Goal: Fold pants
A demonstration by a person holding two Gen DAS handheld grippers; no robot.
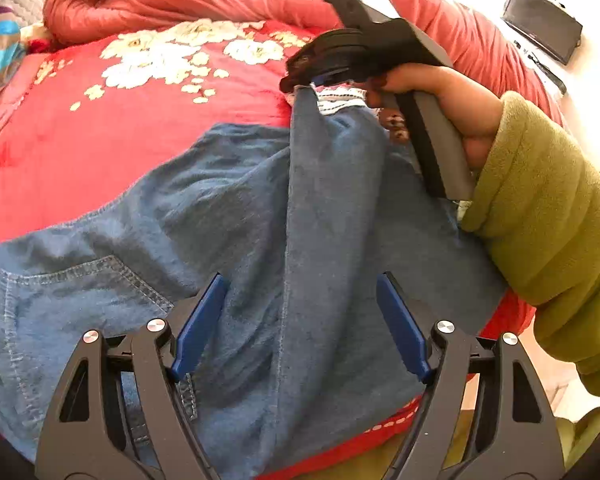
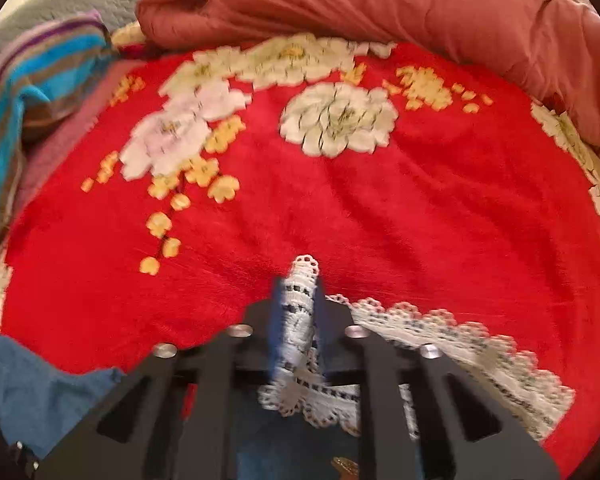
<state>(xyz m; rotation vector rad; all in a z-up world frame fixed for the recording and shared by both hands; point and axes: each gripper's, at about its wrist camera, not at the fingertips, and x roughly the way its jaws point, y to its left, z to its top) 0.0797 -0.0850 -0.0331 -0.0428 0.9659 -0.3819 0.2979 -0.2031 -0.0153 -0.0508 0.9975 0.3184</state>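
Pants [image 1: 320, 216] lie on the red blanket [image 1: 140, 148], waist end with the back pocket [image 1: 80, 292] toward the left gripper, one leg lifted at its lace hem [image 2: 300, 312] away from it.

Left gripper [image 1: 300, 320]: spread wide, blue pads [image 1: 198, 326] either side of the leg seam, hovering over the denim and pinching nothing. Can't tell if the pads touch the cloth.

Right gripper [image 2: 298, 300]: pressed together on the lace hem, lace bunched up between the pads.

Handling, as a guess: denim is soft but fairly heavy, limp, drapes and drags on the fuzzy blanket, not slippery, not fragile. The lace trim is the weak part (could stretch or snag), so a pinch that takes in denim behind the lace looks safer. Good holds: hem corners, waistband, side seams, since stitched edges are thicker and won't slide out.

View differences: left wrist shows the whole leg hanging from the right gripper, the hand [image 1: 440, 92] on its handle, a green sleeve [image 1: 540, 208], and the pocket. Right wrist shows the pinch close up (blurred), the rest of the lace hem lying on the blanket beside the gripper, the flower print, and a striped cloth [image 2: 28, 92] at the blanket's far left edge. The left gripper isn't visible there.
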